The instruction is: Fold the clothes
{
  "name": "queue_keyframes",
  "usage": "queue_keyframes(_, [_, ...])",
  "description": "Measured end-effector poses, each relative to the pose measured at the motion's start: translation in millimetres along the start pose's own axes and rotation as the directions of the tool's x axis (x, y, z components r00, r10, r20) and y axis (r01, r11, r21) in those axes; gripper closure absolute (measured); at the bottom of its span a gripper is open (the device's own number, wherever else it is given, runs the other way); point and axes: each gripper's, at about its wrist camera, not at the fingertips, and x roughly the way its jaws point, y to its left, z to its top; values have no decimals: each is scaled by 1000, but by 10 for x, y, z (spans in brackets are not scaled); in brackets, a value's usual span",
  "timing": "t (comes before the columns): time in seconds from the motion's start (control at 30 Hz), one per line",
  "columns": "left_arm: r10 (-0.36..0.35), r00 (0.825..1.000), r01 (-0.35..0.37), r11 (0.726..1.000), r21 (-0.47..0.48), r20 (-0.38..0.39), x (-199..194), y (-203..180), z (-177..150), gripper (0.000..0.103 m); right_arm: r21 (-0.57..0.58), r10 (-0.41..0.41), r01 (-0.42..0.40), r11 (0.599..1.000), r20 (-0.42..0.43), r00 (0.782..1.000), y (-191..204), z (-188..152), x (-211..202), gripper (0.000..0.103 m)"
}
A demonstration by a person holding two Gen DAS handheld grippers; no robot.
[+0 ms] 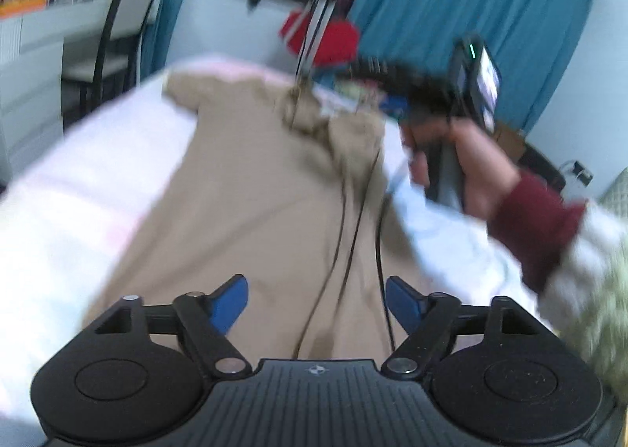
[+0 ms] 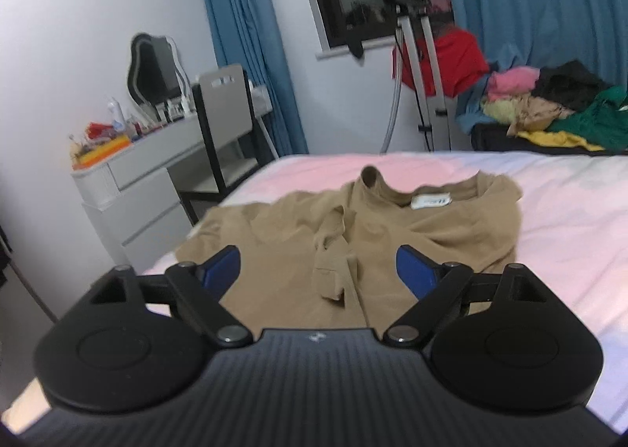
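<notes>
A tan shirt [image 2: 365, 235] lies spread and rumpled on the pink-white bed [image 2: 569, 219], collar and white label at the far end. My right gripper [image 2: 318, 270] is open and empty, hovering over the shirt's near part. My left gripper [image 1: 316, 300] is open and empty above the same shirt [image 1: 251, 188]. In the blurred left wrist view the other hand-held gripper body [image 1: 463, 93] shows at the upper right, over the shirt's far right edge; its fingers are hidden. Thin dark cables [image 1: 353, 235] hang across the shirt.
A tripod [image 2: 420, 66] stands past the bed's far edge by a red garment [image 2: 455, 58]. A pile of coloured clothes [image 2: 549, 105] lies at the back right. A grey desk [image 2: 149, 160] and chair [image 2: 223, 125] stand left of the bed.
</notes>
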Motion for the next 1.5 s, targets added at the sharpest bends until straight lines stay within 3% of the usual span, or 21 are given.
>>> queue_keyframes(0.13, [22,997,-24,999,30,72,-132,-112,239,13,4,-20,20,1000,17,1000,82,-42,-495,15])
queue_keyframes(0.33, [45,990,-50,998,35,134,-157,-331,461,8,24,-43,41,999,65,997,174,-157,-1243,15])
queue_keyframes(0.53, [-4,980,-12,997,82,198,-148,-493,610,3,65,-55,49,997,105,993,158,-393,-1868,15])
queue_keyframes(0.73, [44,955,-62,997,50,295,30,-554,809,1,105,-103,85,991,177,979,79,-620,-2224,15])
queue_keyframes(0.93, [49,957,-102,980,172,285,371,-735,1028,1,84,-169,153,985,228,959,16,-667,-2264,15])
queue_keyframes(1.07, [78,947,-150,965,215,310,670,-760,967,1,71,-192,181,981,209,959,-19,-718,-2108,15])
queue_keyframes(1.13, [48,958,-120,962,244,283,868,-707,881,1,71,-198,188,980,197,960,-28,-753,-2075,15])
queue_keyframes(1.3, [27,985,-59,981,187,171,1214,-475,669,1,88,-205,191,978,212,955,-72,-799,-2053,15])
queue_keyframes(1.5, [83,982,-119,971,208,172,1089,-284,623,1,126,-204,178,976,241,949,-54,-821,-2031,15])
